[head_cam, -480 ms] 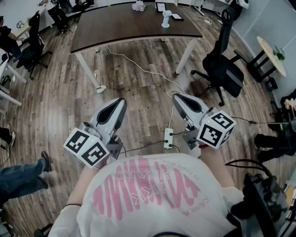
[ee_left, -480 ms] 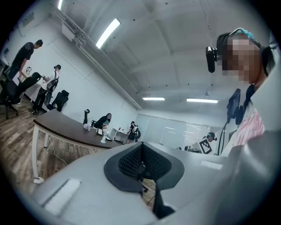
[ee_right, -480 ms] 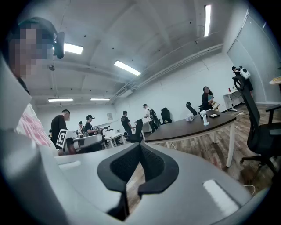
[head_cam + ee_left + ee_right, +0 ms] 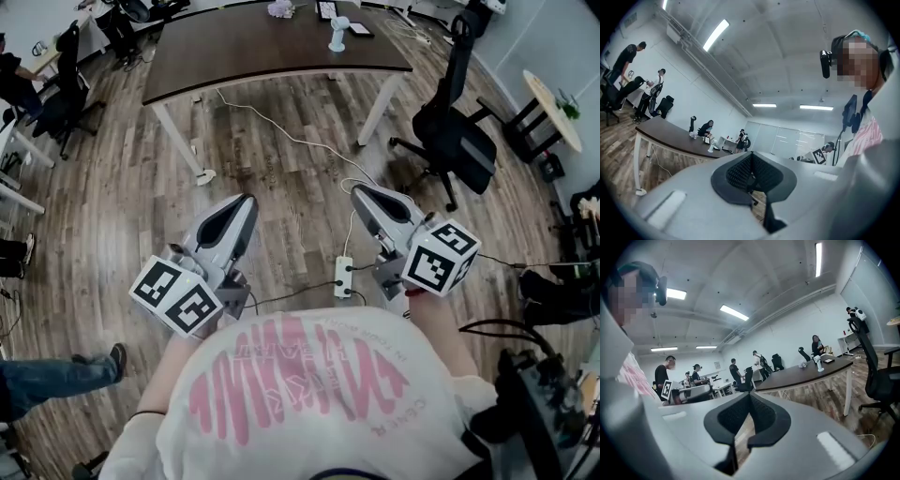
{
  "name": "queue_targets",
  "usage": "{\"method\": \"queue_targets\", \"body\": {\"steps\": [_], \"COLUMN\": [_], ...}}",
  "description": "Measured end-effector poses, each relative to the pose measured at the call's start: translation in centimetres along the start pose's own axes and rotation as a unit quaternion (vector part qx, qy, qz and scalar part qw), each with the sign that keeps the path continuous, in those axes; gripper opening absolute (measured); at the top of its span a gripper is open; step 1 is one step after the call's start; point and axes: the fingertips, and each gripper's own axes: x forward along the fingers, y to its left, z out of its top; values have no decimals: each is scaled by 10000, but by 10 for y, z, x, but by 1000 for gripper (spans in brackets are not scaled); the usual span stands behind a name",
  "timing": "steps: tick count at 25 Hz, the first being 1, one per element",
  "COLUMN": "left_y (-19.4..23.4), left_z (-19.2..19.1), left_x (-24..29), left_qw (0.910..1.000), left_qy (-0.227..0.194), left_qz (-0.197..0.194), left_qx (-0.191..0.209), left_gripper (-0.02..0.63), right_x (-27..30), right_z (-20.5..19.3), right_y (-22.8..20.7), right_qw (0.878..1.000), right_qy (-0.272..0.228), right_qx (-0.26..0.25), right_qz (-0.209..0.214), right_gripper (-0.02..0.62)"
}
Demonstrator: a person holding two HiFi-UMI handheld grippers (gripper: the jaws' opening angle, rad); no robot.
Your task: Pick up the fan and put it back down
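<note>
Room: open office with a wood-plank floor [image 4: 122, 187], ceiling strip lights and other people at desks in the background.
Table: we see a dark brown table [image 4: 272, 52] on white legs, well ahead of both grippers.
Fan: the small white fan [image 4: 337, 35] stands upright on the table, near the far edge and toward the right far corner. It also shows in the left gripper view [image 4: 711, 147] and the right gripper view [image 4: 819, 365]. Nothing touches it.
Left gripper: we note the left gripper [image 4: 242, 208] held in front of the person's chest, over the floor and well short of the table. Its jaws are closed together with nothing between them [image 4: 750, 160].
Right gripper: the right gripper [image 4: 364, 197] is level with the left, apart from it and also over the floor. Its pads meet at the tips and hold nothing [image 4: 749, 401].
Floor items: a white power strip [image 4: 343, 278] lies between the two grippers. A white cable [image 4: 281, 131] runs across the planks from under the table.
Chair: we see a black office chair [image 4: 455, 141] just beside the table's right end.
Person: white shirt with pink print [image 4: 300, 394], at the bottom of the head view.
</note>
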Motion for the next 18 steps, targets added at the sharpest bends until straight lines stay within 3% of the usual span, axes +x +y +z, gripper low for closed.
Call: {"method": "queue_targets", "body": {"steps": [8,18], "left_y": [19,56], "left_z": [2,9], "left_x": [-4,-17], "left_qw": [10000,10000], "left_qy": [-19,53], "left_qz": [50,-37], "left_qx": [-71,-36], "left_gripper": [18,18], "right_x": [20,54], "right_z": [-4,-9], "right_y": [-4,6], "right_qw": [9999,9996], "right_qy": [117,-106], "right_qx": [53,216], "right_qz": [-56,-158], "right_gripper": [5,6]}}
